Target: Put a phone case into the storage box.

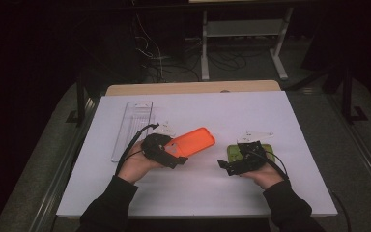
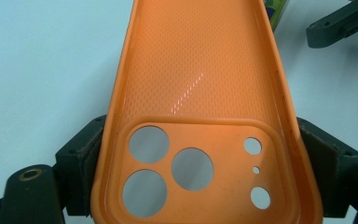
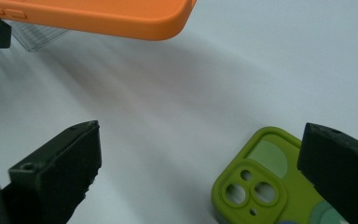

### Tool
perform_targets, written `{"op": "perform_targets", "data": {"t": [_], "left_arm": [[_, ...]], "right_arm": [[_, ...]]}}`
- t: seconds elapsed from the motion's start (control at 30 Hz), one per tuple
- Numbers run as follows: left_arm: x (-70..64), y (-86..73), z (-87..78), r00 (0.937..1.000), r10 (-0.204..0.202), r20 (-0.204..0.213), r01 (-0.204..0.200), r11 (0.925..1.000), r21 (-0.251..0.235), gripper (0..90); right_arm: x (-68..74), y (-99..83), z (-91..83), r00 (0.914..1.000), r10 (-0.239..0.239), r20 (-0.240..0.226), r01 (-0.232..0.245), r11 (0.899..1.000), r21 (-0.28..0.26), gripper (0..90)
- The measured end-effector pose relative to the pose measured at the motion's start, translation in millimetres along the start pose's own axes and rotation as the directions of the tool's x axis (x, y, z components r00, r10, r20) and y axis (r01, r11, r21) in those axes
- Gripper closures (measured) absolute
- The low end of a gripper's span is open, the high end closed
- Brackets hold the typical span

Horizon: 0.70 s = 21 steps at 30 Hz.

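Note:
An orange phone case (image 1: 193, 141) is held above the white table, inside face up, camera holes toward the hand. My left gripper (image 1: 171, 155) is shut on the orange phone case (image 2: 198, 116), its jaws pressing the case's two long sides near the camera holes. A green phone case (image 1: 236, 151) lies flat on the table under my right gripper (image 1: 227, 166). In the right gripper view the green phone case (image 3: 265, 184) sits by the right jaw, and my right gripper (image 3: 200, 154) stands open over bare table. The orange case's edge (image 3: 121, 18) crosses the top there.
A clear plastic tray (image 1: 133, 128) lies at the table's left. The white table sheet (image 1: 198, 188) covers a wooden top. Two pale three-cornered plates (image 1: 258, 134) show above the grippers. Beyond the table stand a desk frame and cables on a dark floor.

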<state>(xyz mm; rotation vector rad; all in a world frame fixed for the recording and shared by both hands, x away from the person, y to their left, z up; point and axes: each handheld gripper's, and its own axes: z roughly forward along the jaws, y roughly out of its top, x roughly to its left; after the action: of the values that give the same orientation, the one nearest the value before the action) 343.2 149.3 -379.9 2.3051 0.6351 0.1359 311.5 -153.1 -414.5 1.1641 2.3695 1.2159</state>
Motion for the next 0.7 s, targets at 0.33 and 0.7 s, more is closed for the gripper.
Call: {"op": "perform_targets", "data": {"t": [0.33, 0.7], "left_arm": [[0.3, -2.3, 1.8, 1.0000, 0.005, 0.004, -0.005, 0.9996, 0.026, 15.6], [-3.0, -2.4, 5.3, 0.9996, -0.019, 0.020, 0.019, 0.9996, 0.020, 15.5]], "right_arm": [[2.4, -0.1, 1.6, 0.9947, -0.099, 0.028, 0.099, 0.995, 0.004, 0.0], [11.8, 0.5, 4.7, 0.9606, -0.259, 0.101, 0.258, 0.966, 0.020, 0.0]]}}
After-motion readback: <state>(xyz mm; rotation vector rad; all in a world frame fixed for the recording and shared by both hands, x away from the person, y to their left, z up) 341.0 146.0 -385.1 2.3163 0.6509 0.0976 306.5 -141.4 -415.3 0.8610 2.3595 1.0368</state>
